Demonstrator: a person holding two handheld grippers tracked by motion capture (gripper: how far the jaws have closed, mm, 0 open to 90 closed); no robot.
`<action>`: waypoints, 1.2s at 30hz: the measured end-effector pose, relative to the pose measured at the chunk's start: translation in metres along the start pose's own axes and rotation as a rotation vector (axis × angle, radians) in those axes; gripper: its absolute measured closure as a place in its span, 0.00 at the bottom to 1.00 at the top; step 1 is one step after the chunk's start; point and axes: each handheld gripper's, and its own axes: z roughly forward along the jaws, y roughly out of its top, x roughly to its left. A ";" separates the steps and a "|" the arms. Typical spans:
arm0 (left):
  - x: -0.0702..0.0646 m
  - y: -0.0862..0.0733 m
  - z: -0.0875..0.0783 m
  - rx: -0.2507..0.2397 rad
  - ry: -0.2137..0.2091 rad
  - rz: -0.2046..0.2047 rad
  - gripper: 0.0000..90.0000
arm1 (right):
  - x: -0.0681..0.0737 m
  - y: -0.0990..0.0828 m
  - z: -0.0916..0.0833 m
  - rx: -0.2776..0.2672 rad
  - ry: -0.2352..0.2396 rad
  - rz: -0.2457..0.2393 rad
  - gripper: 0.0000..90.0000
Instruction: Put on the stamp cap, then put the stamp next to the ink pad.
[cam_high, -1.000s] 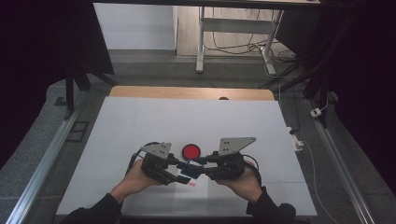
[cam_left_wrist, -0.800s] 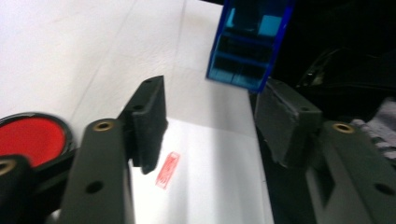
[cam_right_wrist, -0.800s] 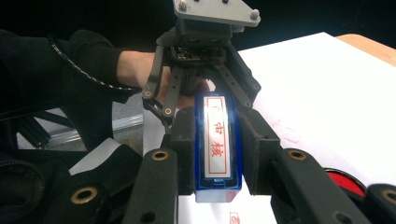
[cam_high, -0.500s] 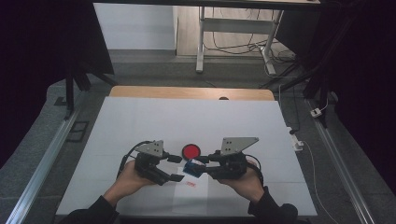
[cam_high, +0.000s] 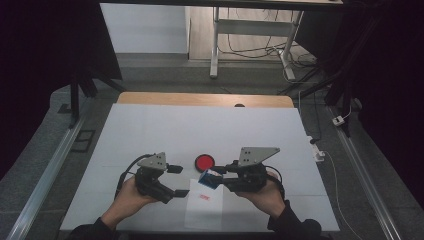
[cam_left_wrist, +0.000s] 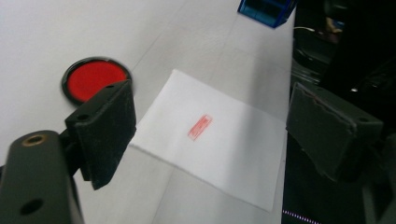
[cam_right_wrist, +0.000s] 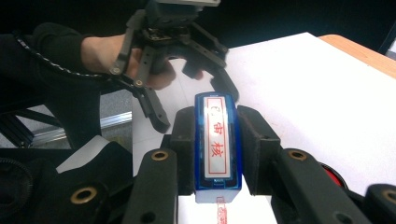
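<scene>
A red mark already sits on the paper (cam_high: 202, 210); right hand-held gripper (cam_high: 220, 178) pinches the blue stamp (cam_high: 209, 179) just above it, left hand-held gripper (cam_high: 176, 180) has just been spreading, empty; capping likely remains

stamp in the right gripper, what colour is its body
Blue, with a white label bearing red characters; the stamp shows best in the right gripper view.
</scene>
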 end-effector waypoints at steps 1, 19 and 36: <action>-0.001 -0.002 -0.003 -0.002 0.006 -0.006 0.15 | 0.000 0.000 -0.001 0.002 -0.004 -0.002 0.77; -0.023 -0.049 -0.043 0.014 0.202 -0.143 0.04 | -0.001 -0.002 -0.001 0.019 -0.027 0.006 0.77; -0.026 -0.073 -0.064 0.021 0.288 -0.224 0.00 | -0.007 -0.007 -0.012 0.039 -0.094 0.027 0.77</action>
